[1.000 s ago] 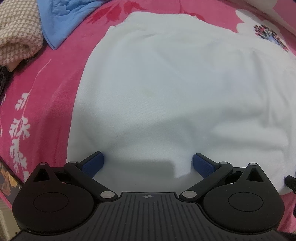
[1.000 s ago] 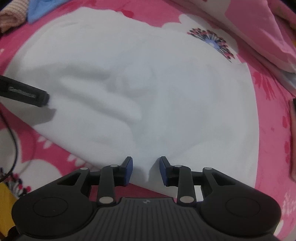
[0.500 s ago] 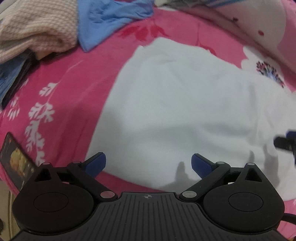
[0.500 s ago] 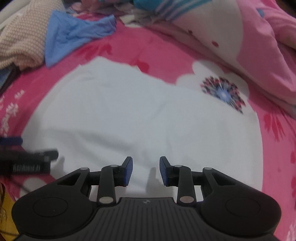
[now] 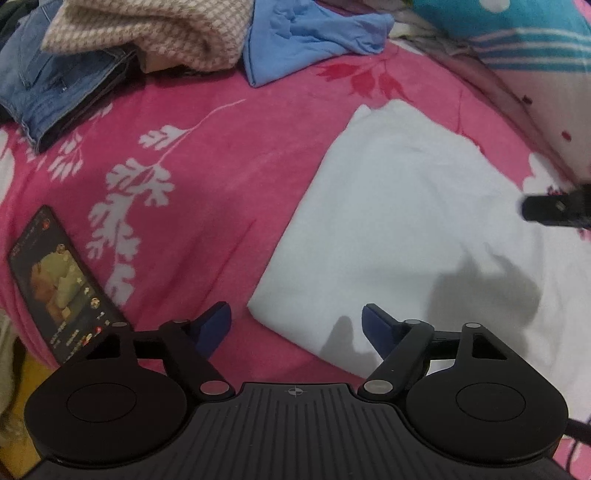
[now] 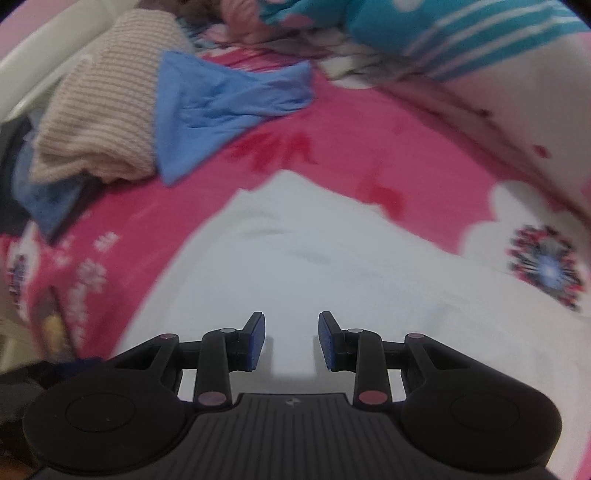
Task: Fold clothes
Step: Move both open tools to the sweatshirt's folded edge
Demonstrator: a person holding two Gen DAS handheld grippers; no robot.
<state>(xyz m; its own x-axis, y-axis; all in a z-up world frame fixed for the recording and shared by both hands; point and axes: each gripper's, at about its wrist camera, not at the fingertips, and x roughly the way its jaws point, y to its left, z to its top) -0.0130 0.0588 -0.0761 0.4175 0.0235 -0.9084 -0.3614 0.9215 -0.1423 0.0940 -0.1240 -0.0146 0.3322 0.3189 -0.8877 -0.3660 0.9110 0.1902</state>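
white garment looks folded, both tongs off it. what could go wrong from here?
1. Left tongs are closing with nothing between them, hanging over the corner of the white garment: catching that edge could undo the fold.
2. A lit phone lies at the pink blanket's edge: a sweep that way might knock it off.
3. Right tongs hang empty above the garment; snagging is possible.

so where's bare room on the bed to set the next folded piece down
Best patch: pink blanket between white garment, phone and the far pile. Crowded along the far edge: jeans, knit sweater, blue cloth.
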